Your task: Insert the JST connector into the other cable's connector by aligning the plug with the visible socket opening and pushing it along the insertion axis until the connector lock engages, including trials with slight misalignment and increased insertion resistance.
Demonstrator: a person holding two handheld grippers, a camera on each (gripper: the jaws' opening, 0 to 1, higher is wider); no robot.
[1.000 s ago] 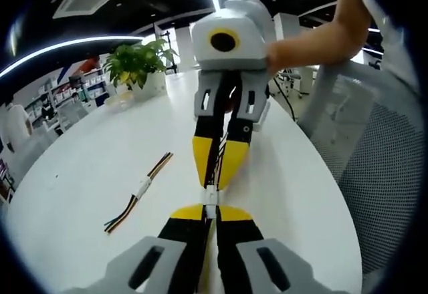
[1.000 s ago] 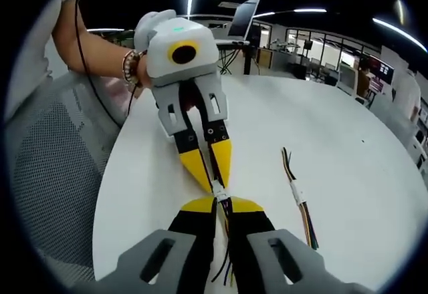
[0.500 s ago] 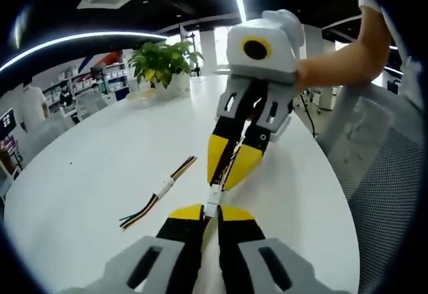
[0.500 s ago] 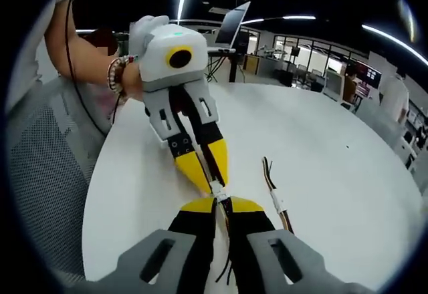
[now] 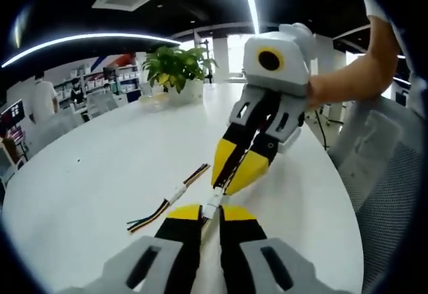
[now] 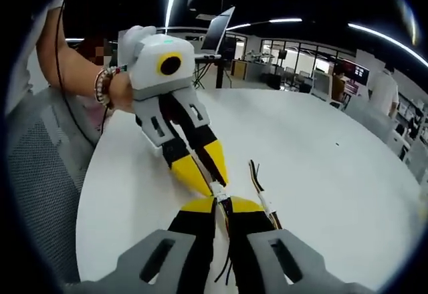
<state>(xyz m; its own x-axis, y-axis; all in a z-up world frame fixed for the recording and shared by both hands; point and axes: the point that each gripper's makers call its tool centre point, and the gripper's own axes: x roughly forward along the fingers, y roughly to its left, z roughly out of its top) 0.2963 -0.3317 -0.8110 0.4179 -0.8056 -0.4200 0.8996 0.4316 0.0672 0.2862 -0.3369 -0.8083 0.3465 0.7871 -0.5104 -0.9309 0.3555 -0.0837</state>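
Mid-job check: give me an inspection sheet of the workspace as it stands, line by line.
Surface: white round table, bare apart from one cable.
Job's things: white JST connector pair held between the two gripper tips; whether the lock has engaged cannot be told.
Clutter: spare joined cable lying flat on the table beside the grippers.
Grippers: left gripper and right gripper tip to tip, each shut on its cable end.
Cables: dark wires trail back between the right gripper's jaws.
Surroundings: potted plant at the far table edge; mesh chair; laptop; open office behind.
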